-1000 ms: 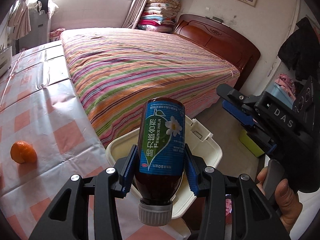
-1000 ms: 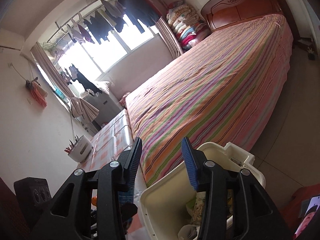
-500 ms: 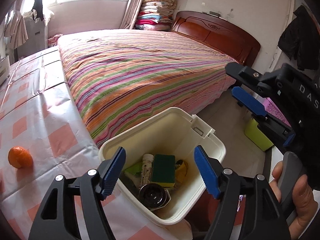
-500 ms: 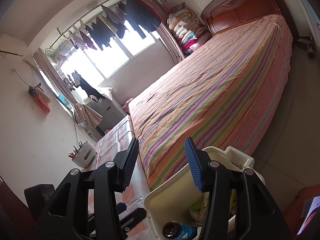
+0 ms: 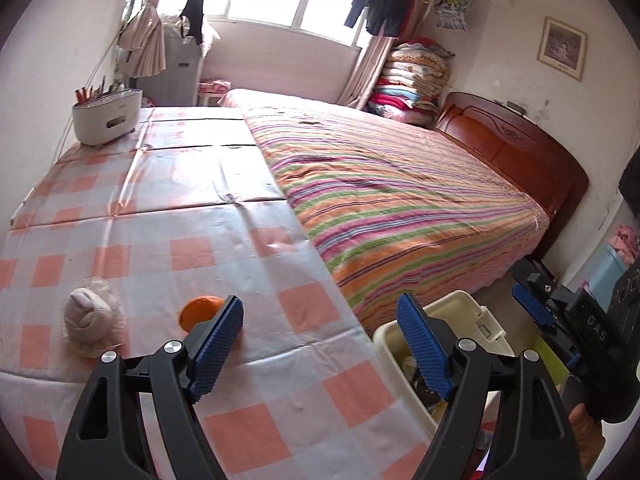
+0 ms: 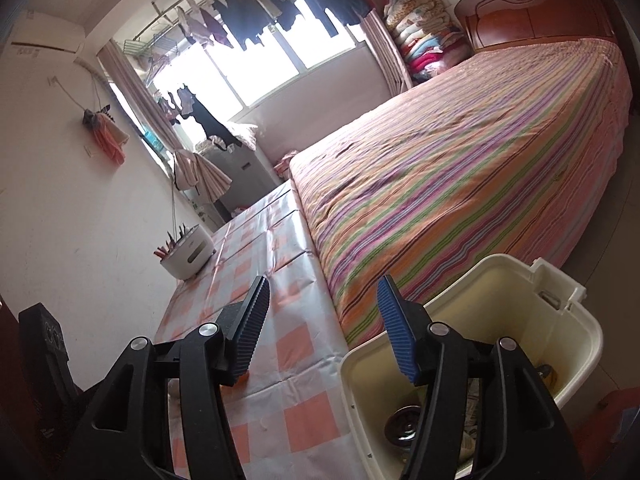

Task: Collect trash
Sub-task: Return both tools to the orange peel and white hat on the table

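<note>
Checked tablecloth (image 5: pixel 256 248) beneath left gripper (image 5: pixel 320 344), tilted downward, empty, agape.

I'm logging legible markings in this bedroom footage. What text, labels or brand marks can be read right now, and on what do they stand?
"DAS": white letters on the black body of the right gripper, seen from the left wrist.
Framed picture on the wall: too small to read.
White utensil holder: no readable marking.
</note>
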Demonstrator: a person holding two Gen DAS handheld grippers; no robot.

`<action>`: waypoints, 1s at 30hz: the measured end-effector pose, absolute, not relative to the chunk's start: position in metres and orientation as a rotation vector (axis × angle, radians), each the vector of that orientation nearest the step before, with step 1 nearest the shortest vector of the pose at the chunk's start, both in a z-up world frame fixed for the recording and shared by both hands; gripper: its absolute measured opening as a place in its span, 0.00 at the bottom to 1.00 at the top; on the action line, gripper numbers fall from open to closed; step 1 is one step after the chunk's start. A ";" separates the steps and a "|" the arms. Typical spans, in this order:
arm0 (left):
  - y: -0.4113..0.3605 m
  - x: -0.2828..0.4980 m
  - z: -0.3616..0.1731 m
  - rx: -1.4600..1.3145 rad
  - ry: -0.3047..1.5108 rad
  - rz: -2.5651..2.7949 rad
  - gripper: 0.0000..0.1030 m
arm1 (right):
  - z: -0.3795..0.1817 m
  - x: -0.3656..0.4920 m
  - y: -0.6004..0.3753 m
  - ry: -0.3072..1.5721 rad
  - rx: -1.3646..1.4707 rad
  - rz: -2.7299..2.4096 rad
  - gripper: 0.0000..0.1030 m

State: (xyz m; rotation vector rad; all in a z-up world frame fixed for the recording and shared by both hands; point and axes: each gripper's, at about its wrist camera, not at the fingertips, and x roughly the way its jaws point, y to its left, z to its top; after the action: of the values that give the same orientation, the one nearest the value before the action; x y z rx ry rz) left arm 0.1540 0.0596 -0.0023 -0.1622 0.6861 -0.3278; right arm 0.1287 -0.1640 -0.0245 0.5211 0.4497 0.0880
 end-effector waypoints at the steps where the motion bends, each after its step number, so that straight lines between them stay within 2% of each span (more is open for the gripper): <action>1: 0.068 0.155 -0.004 -0.164 0.688 -0.307 0.75 | -0.027 0.134 -0.152 0.470 0.506 0.104 0.54; 6: 0.108 0.156 -0.007 -0.172 0.679 -0.227 0.75 | -0.034 0.151 -0.114 0.537 0.460 0.169 0.55; 8: 0.122 0.155 -0.008 -0.163 0.673 -0.200 0.75 | -0.034 0.156 -0.103 0.555 0.441 0.190 0.62; 9: 0.129 0.155 -0.008 -0.156 0.672 -0.184 0.75 | -0.036 0.161 -0.091 0.578 0.415 0.210 0.63; 20: 0.217 0.151 -0.020 -0.251 0.696 -0.029 0.75 | -0.064 0.188 -0.006 0.719 0.245 0.329 0.64; 24: 0.240 0.148 -0.025 -0.280 0.711 0.006 0.75 | -0.078 0.201 0.009 0.768 0.200 0.328 0.68; 26: 0.248 0.146 -0.027 -0.283 0.716 0.021 0.75 | -0.079 0.207 0.014 0.784 0.195 0.327 0.76; 30: 0.263 0.141 -0.030 -0.298 0.723 0.043 0.75 | -0.082 0.214 0.028 0.814 0.167 0.318 0.82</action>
State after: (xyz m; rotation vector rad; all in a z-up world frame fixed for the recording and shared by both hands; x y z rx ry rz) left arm 0.1415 0.2632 -0.0302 -0.2981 0.7234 0.0435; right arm 0.2139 0.0281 -0.0824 0.1671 0.8136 0.3183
